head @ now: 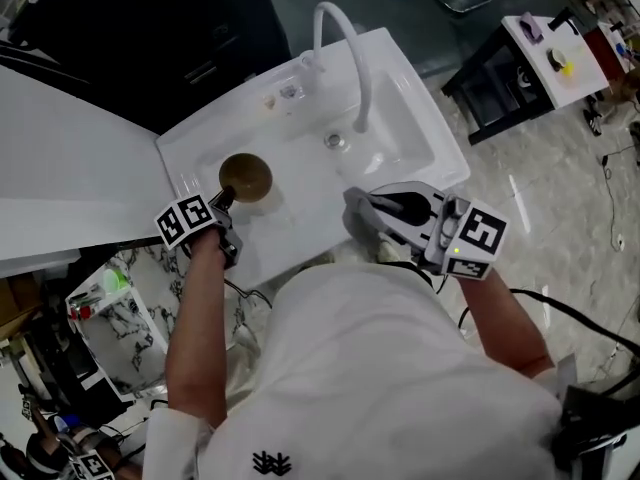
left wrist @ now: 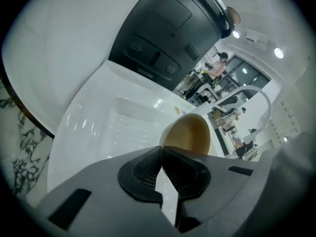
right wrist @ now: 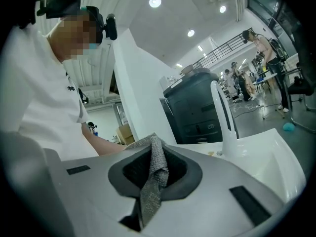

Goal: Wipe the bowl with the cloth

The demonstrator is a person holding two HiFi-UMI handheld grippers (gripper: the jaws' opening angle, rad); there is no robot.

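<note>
The person stands at a white sink (head: 420, 98) with a curved white faucet (head: 350, 38) rising from its back edge. The bowl (head: 245, 176), brown inside and pale outside, sits at the sink's left end, over the ribbed draining surface (left wrist: 133, 122) and near the front edge. It is tilted, with its opening turned toward the left gripper (head: 222, 200). In the left gripper view the jaws are pinched together at their tips on the bowl's near rim.

The right gripper (head: 375, 208) hangs over the sink's front edge toward its right side, well apart from the bowl. It is clenched on the grey woven cloth (right wrist: 154, 177), which stands bunched between the black pads (right wrist: 180, 174), with one fold poking out past the tips and a strip trailing back down between the jaws
</note>
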